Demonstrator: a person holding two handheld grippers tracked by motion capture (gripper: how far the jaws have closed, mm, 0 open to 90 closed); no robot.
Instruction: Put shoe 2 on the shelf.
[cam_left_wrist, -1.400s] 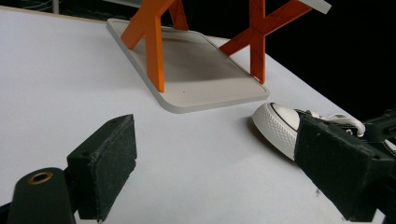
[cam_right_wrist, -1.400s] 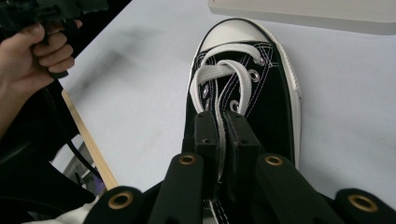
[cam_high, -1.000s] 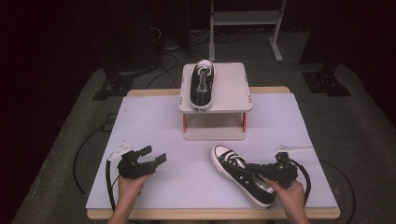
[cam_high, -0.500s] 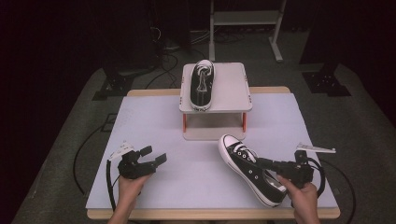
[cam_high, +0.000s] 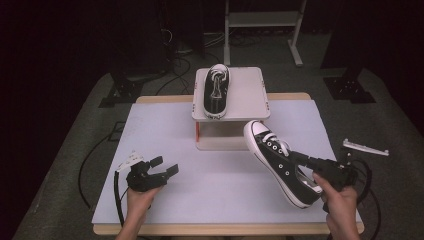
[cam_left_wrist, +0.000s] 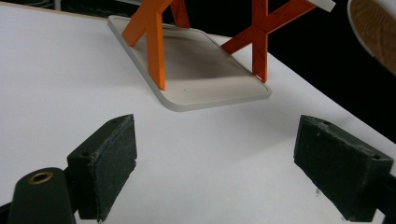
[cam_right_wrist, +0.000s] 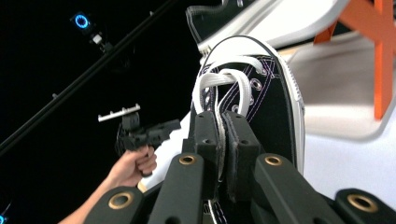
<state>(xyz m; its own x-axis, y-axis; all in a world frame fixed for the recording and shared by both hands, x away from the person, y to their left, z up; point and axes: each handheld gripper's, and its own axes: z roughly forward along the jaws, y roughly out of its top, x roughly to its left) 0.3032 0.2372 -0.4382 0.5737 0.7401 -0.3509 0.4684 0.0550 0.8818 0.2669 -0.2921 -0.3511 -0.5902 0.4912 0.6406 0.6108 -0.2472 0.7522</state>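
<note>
A black sneaker (cam_high: 278, 162) with white laces and sole hangs tilted above the table's right front, toe toward the stand. My right gripper (cam_high: 303, 159) is shut on its tongue. In the right gripper view the jaws pinch the tongue of the shoe (cam_right_wrist: 261, 98) just below the laces. A second black sneaker (cam_high: 216, 90) lies on top of the small raised stand (cam_high: 247, 92). My left gripper (cam_high: 165, 166) rests open on the table at the left front, nothing between its pads (cam_left_wrist: 109, 161).
The stand has orange legs (cam_left_wrist: 154, 42) and a grey base plate (cam_left_wrist: 210, 79) on the white table (cam_high: 165, 135). A grey plate (cam_high: 365, 147) sticks out beside my right gripper. Dark floor with cables surrounds the table.
My right gripper has lifted the sneaker off the table and carried it up and to the right, tilting it. The left gripper has stayed put.
</note>
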